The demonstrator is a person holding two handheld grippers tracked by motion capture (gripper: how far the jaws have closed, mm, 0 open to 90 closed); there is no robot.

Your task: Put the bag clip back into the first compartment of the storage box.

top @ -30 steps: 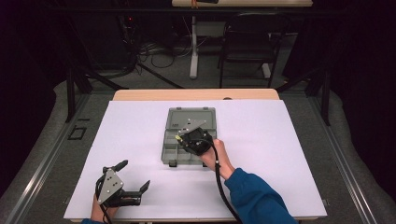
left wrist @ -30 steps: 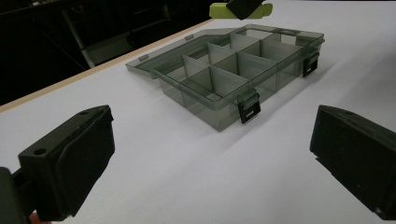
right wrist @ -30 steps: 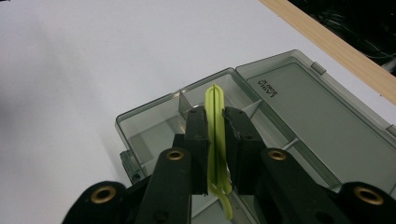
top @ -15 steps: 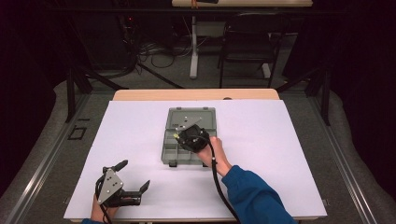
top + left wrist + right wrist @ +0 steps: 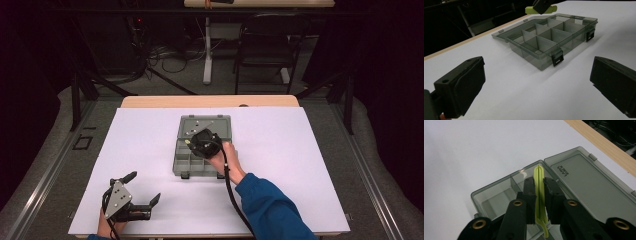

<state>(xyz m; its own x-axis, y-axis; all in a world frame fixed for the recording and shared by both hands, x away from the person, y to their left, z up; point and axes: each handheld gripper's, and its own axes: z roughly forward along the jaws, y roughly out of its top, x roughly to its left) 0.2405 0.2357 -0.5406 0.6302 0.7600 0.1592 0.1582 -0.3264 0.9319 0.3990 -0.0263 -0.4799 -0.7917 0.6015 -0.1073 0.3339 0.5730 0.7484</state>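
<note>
Here the right gripper (image 5: 539,202) clamps a yellow-green clip (image 5: 539,185) between its jaws, centre of the right gripper view, above the open grey compartment box (image 5: 186,160) in the middle of the high view, its lid (image 5: 589,187) lying flat. At lower left, the left gripper (image 5: 144,192) rests on the white table (image 5: 300,150), jaws spread wide with nothing between them.
</note>
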